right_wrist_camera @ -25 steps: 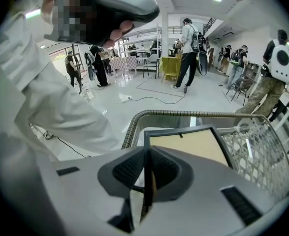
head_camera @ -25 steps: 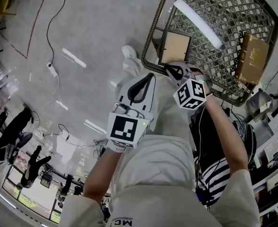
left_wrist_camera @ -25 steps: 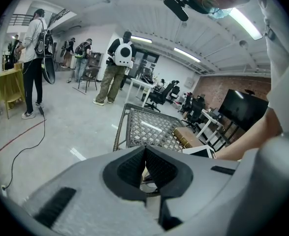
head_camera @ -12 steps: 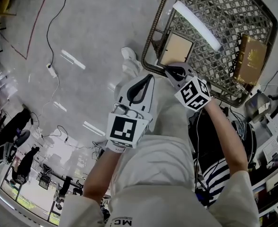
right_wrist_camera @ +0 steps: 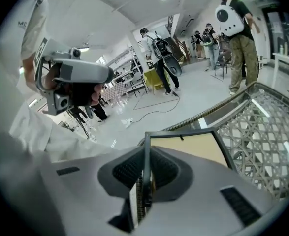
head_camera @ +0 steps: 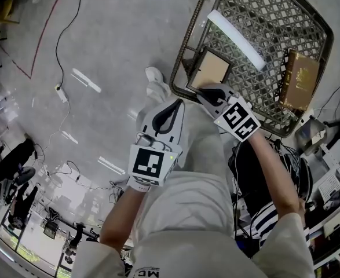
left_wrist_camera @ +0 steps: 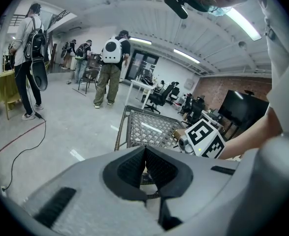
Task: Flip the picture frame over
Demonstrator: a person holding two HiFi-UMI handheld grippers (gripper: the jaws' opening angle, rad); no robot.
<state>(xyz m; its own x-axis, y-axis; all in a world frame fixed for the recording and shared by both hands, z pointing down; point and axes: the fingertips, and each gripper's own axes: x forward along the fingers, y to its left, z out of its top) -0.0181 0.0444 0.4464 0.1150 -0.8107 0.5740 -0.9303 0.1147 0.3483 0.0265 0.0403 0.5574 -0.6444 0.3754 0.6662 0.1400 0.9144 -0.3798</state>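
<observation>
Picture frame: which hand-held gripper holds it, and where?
The right hand-held gripper clamps the picture frame by its dark edge, near a corner; the left hand-held gripper holds nothing.

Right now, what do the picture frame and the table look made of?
Picture frame: thin dark matte rim, maybe wood or plastic; tan panel looks like fibreboard backing. Table: woven wicker-like lattice in a braided rim; a reflected light strip suggests a glass top.

Right arm reaches out ahead, and the right gripper has its jaws pinched tight on the edge of the picture frame (marker cube facing up). The left gripper hangs nearer the body, jaws pressed together on nothing, left forearm bent.
</observation>
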